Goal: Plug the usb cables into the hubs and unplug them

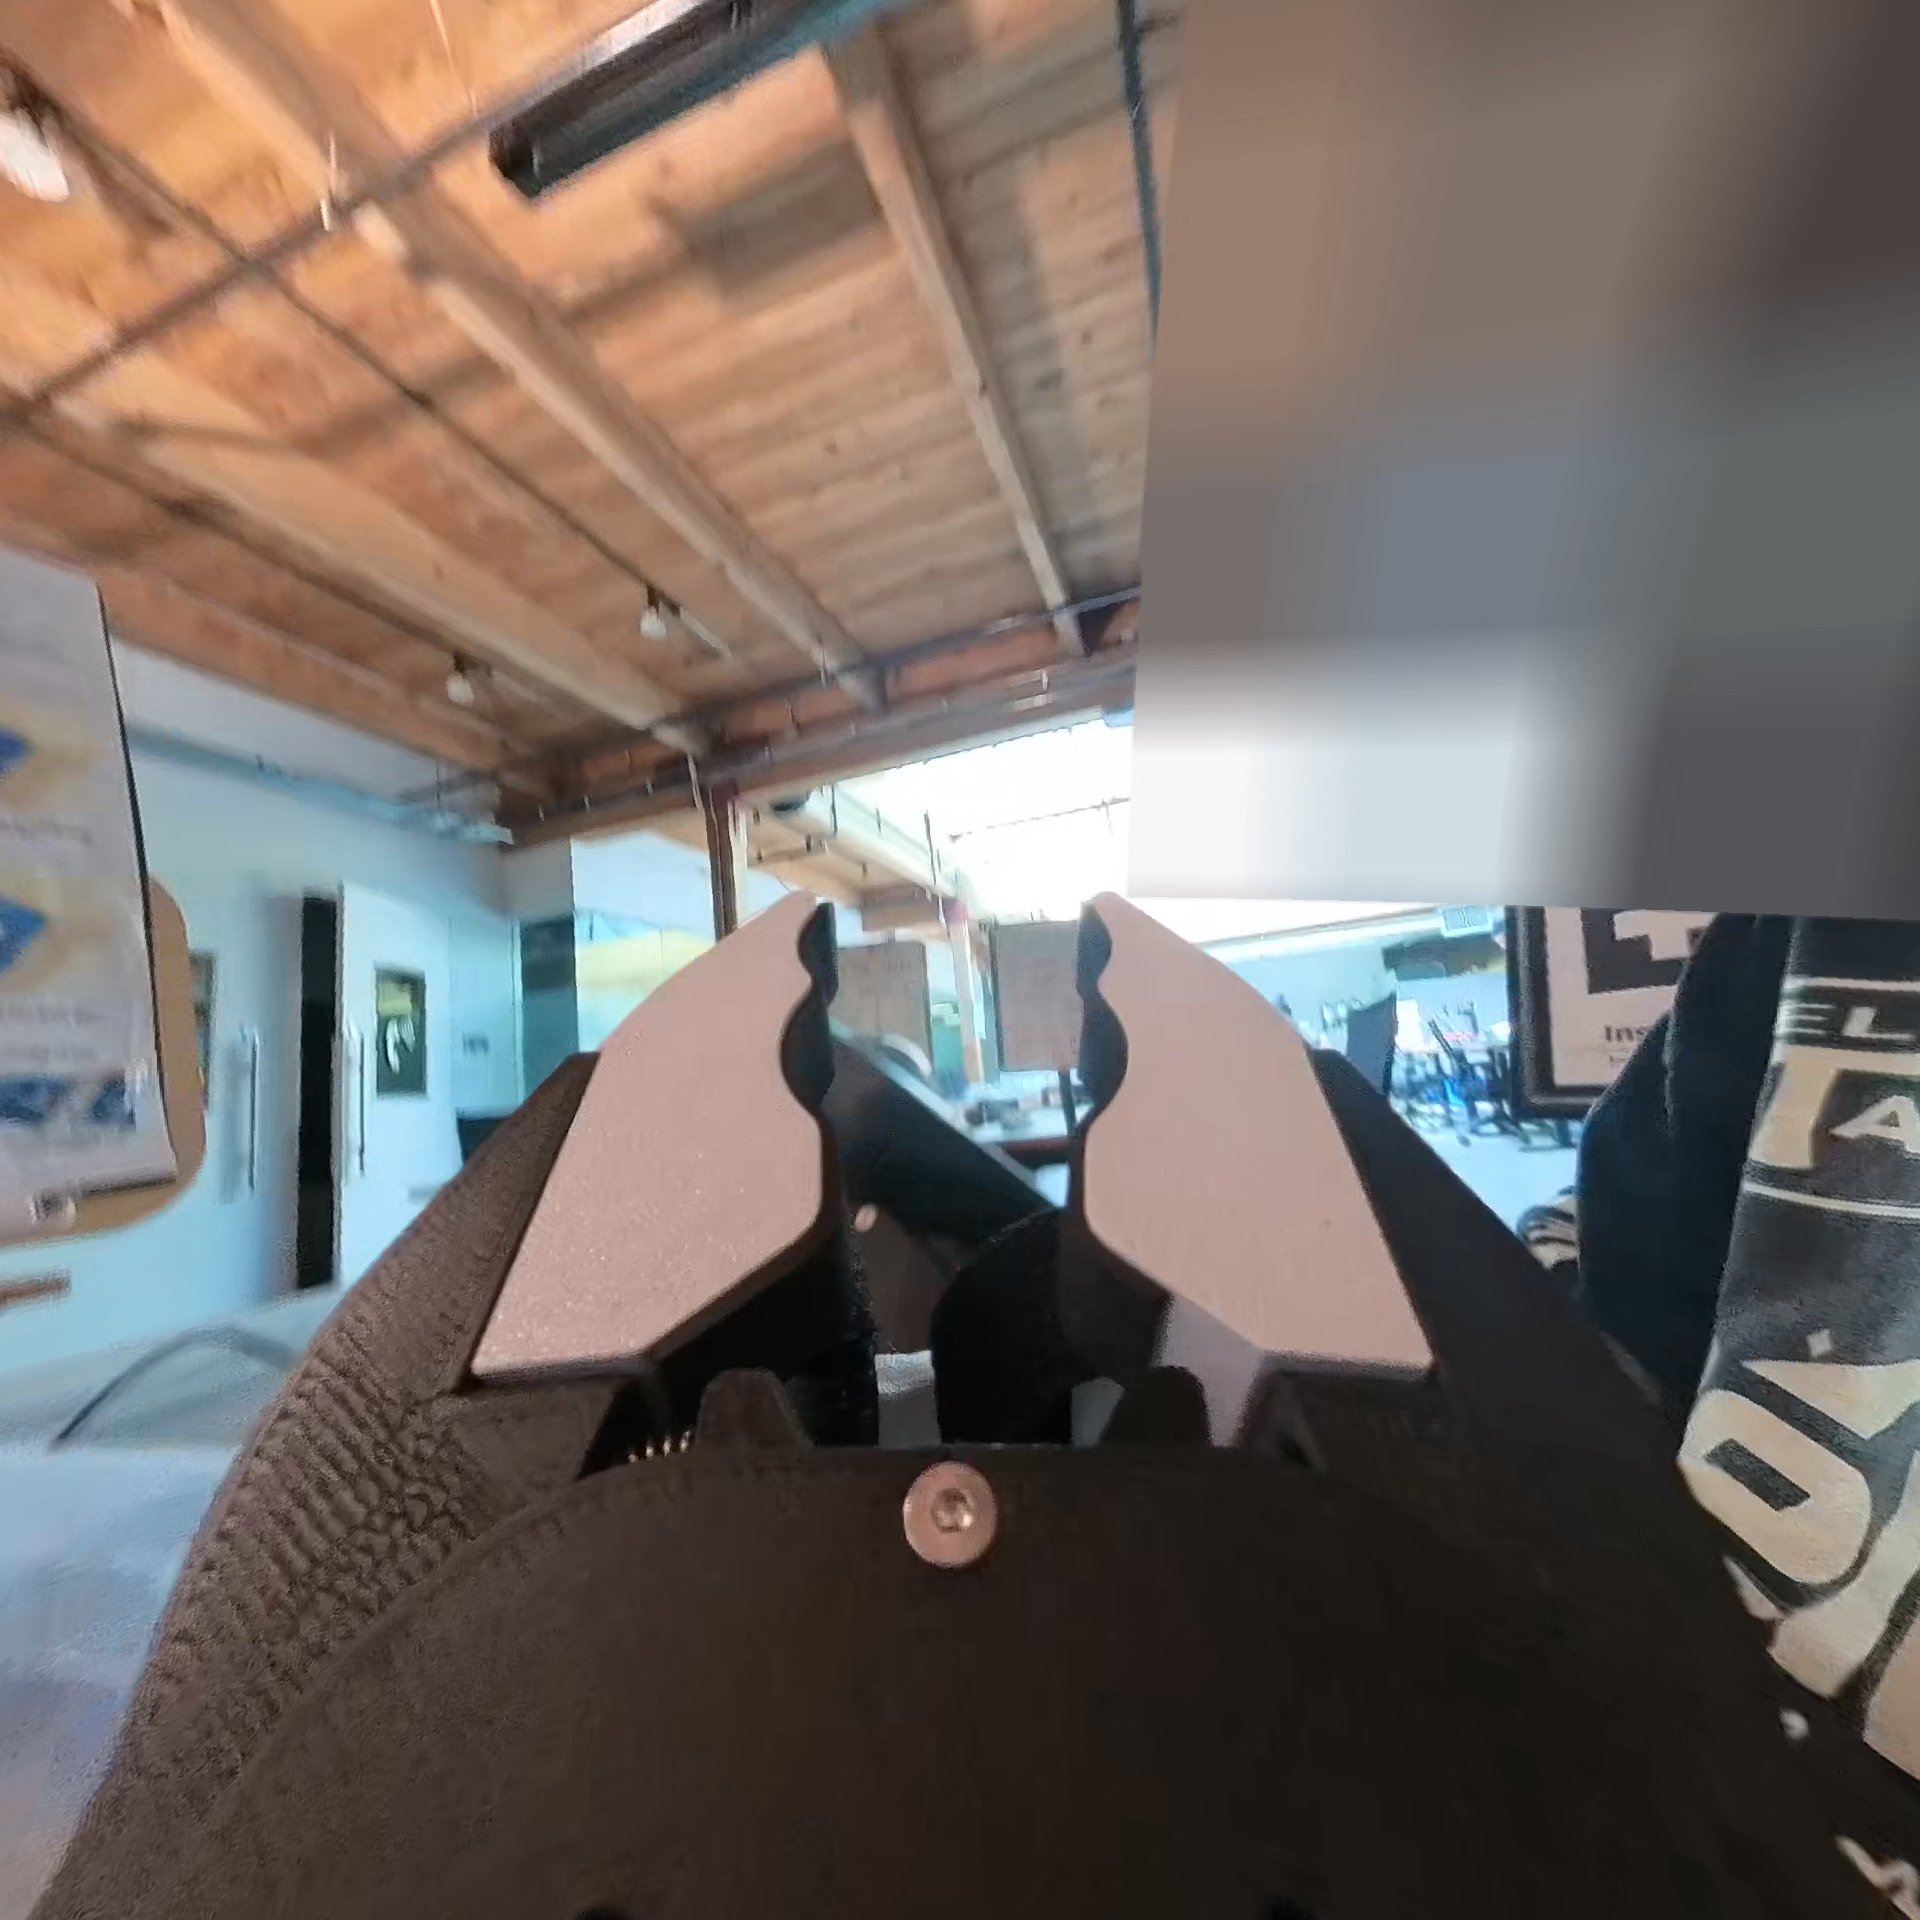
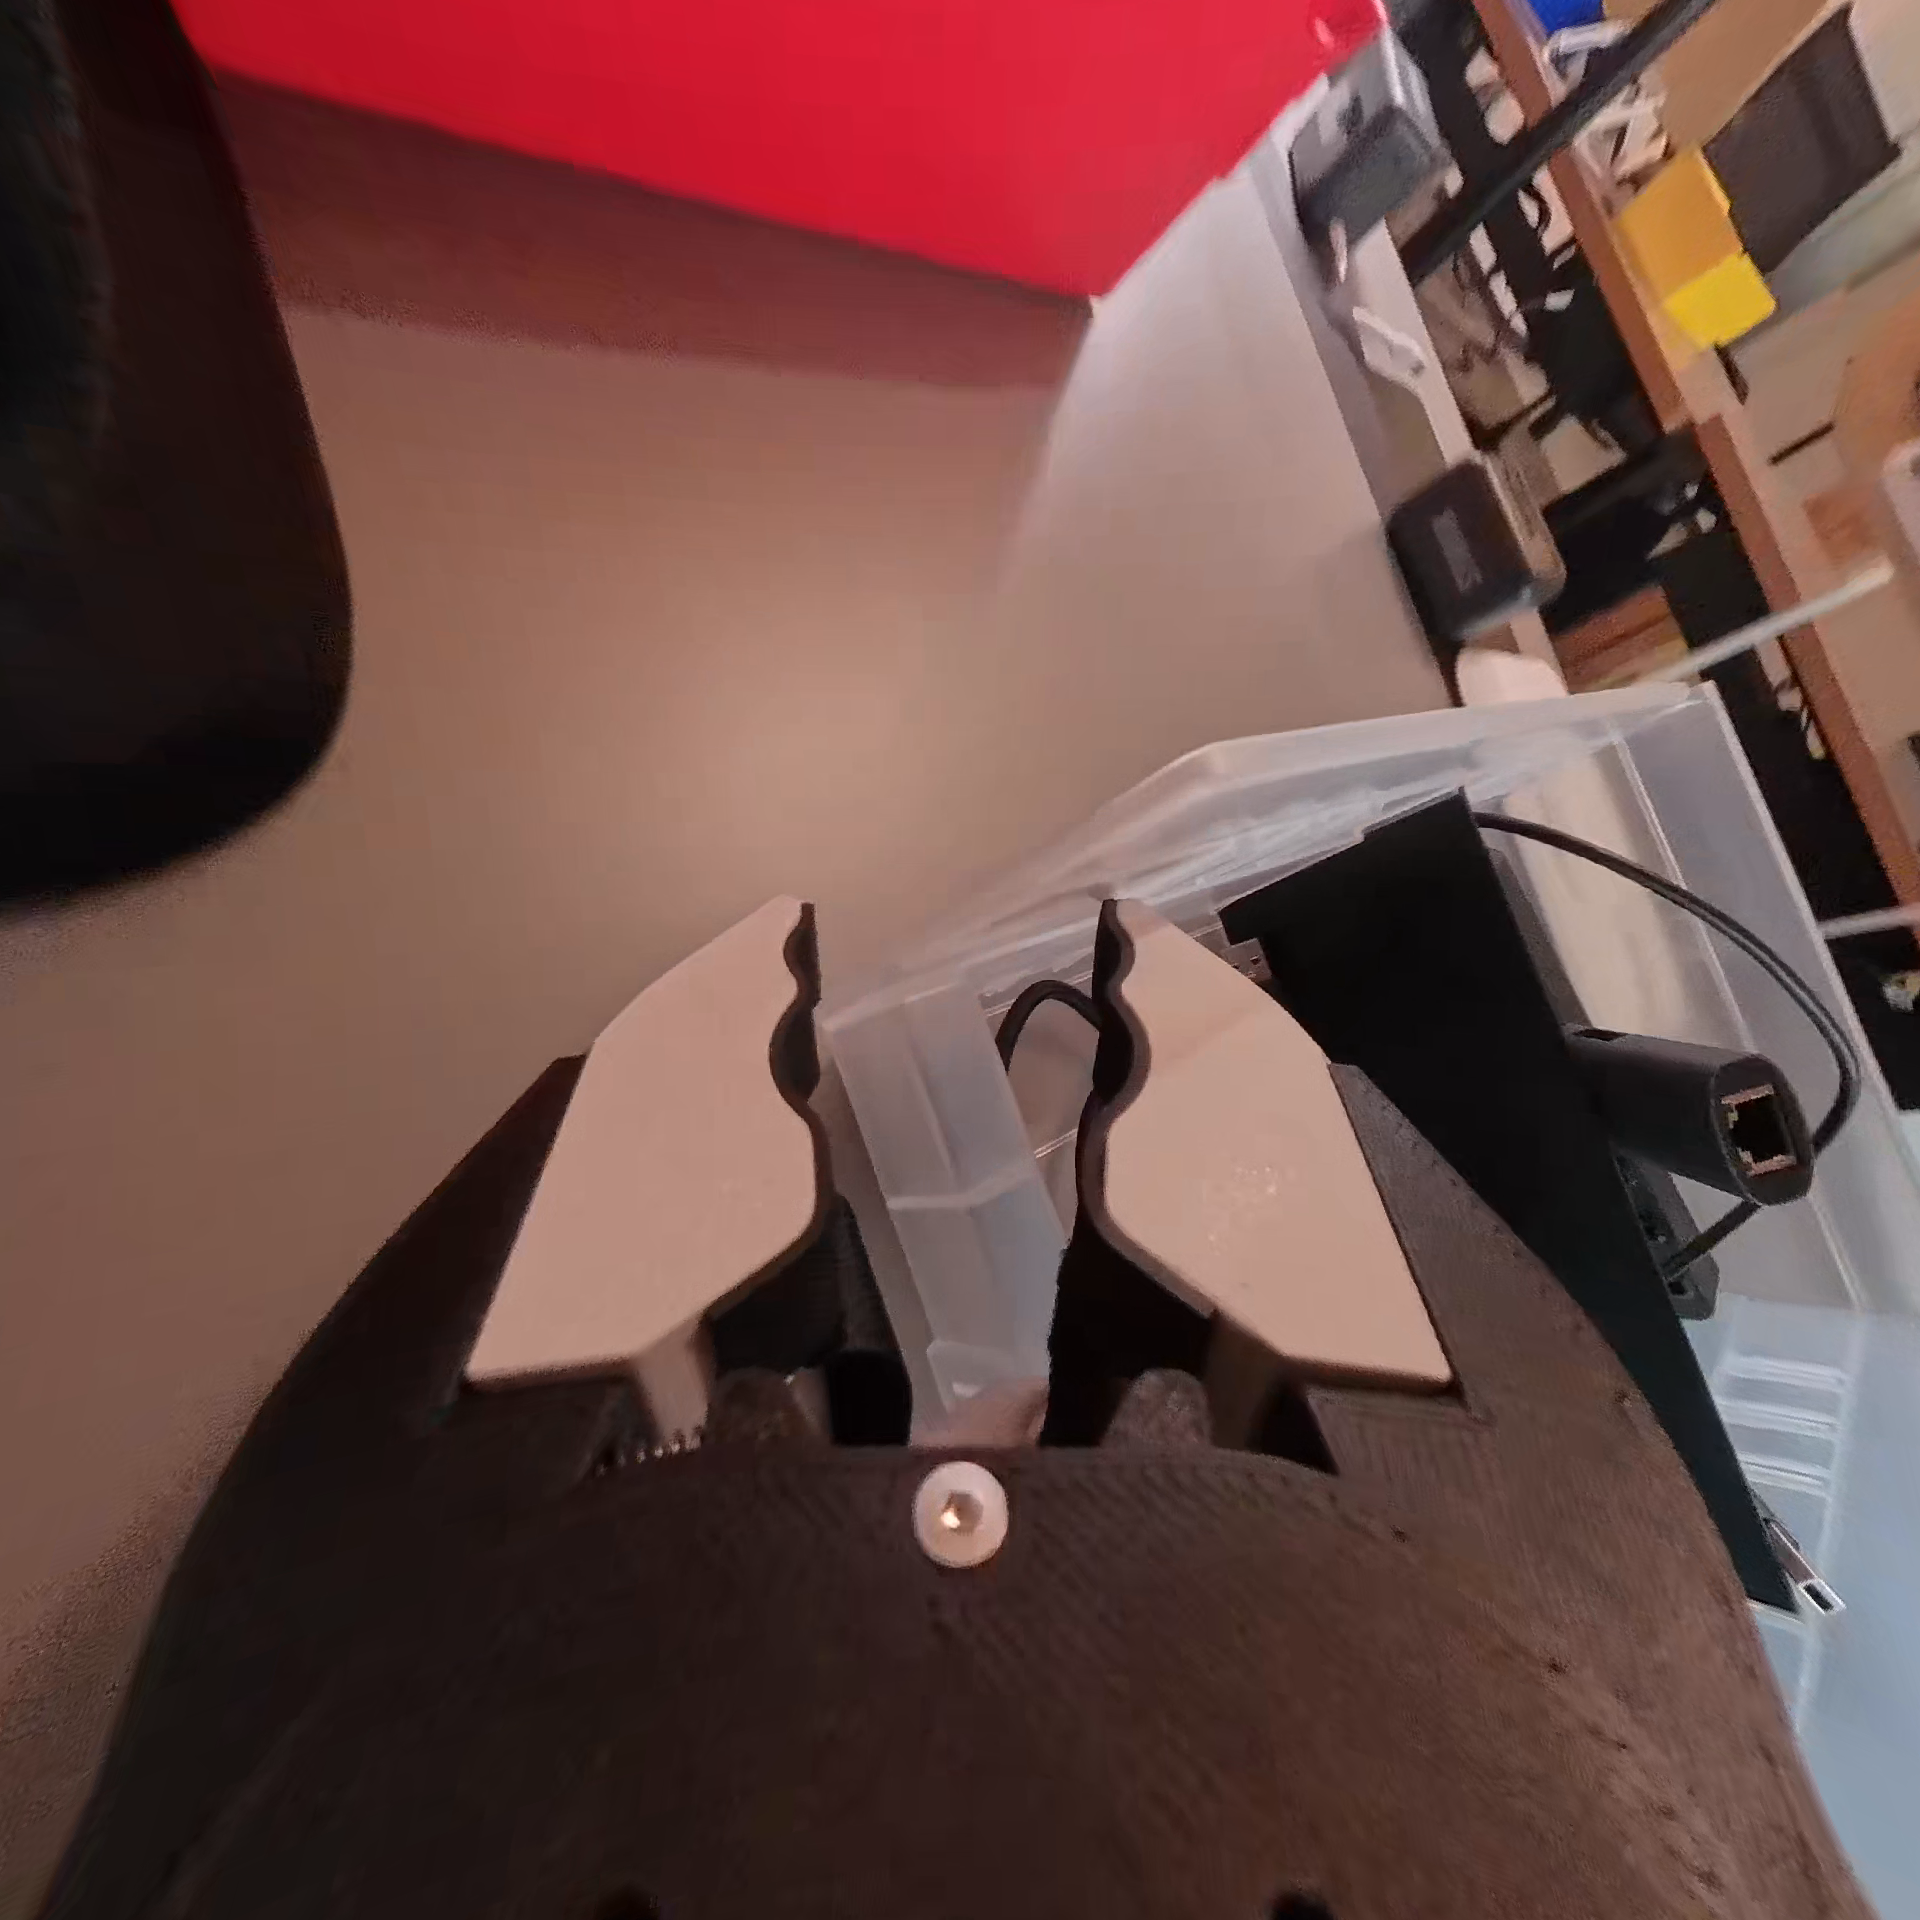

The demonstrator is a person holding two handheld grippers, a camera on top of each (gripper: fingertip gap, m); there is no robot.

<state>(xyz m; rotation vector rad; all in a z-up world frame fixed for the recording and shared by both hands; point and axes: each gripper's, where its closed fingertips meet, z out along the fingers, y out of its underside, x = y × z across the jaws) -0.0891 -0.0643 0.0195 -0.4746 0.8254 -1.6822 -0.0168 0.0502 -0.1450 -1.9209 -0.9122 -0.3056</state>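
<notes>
Both grippers empty, jaws parted with a clear gap, nothing between the pads. Left gripper (image 1: 948,940) is tilted up at the wooden ceiling (image 1: 582,343) and the far end of the room; a person's dark printed shirt (image 1: 1808,1247) sits at its right edge. No hub or cable shows in that view.

Right gripper (image 2: 956,940) points down along a beige table (image 2: 644,644) with a red panel (image 2: 790,114) at the far end. Just past its tips lies a clear plastic bin (image 2: 1299,800); a black block (image 2: 1392,956) rests on it, possibly a hub mount, can't confirm. A thin black cable (image 2: 1049,1003) loops just beyond the right finger, and a black adapter with an ethernet-style port (image 2: 1714,1117) hangs off to the right on its own lead. Storage shelves (image 2: 1621,343) stand behind.

Judgement: no plugging in hand, looks like setup or transit. Next move: bring left down to the table, locate a USB plug end and the hub's ports, neither clearly visible yet
</notes>
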